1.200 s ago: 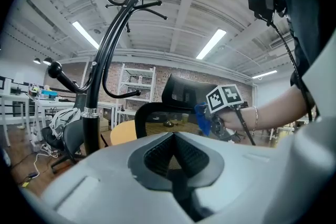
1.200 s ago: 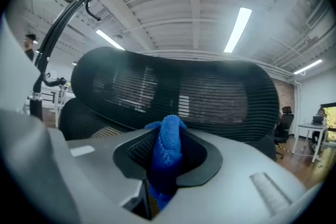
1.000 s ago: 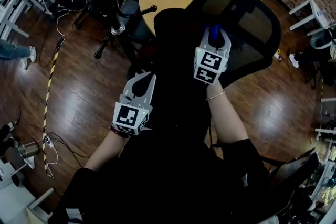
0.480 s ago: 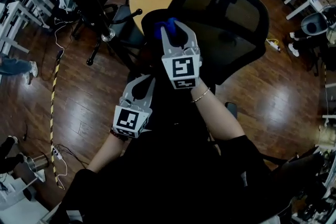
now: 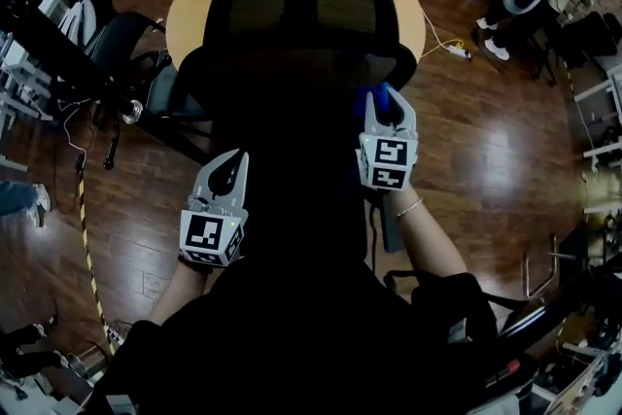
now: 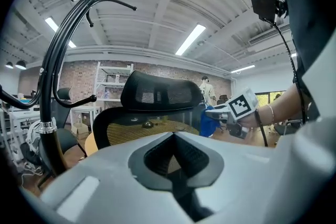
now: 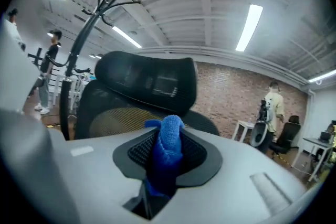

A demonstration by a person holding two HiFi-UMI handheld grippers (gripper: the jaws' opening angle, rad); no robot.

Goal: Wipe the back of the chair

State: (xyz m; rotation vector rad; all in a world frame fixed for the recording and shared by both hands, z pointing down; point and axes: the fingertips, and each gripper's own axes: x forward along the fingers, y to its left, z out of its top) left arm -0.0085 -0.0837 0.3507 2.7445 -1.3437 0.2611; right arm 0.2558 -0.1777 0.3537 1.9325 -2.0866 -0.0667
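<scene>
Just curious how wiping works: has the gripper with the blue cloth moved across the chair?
Yes. The right gripper, shut on the blue cloth, went from the left edge of the chair back to its lower right side.

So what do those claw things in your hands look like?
They are light grey plastic claws, each with two pointy jaws. The left gripper and the right gripper each carry a white cube printed with black square patterns. Inside the jaws are dark ribbed pads. The person wears black sleeves and a thin bracelet on the right wrist.
</scene>
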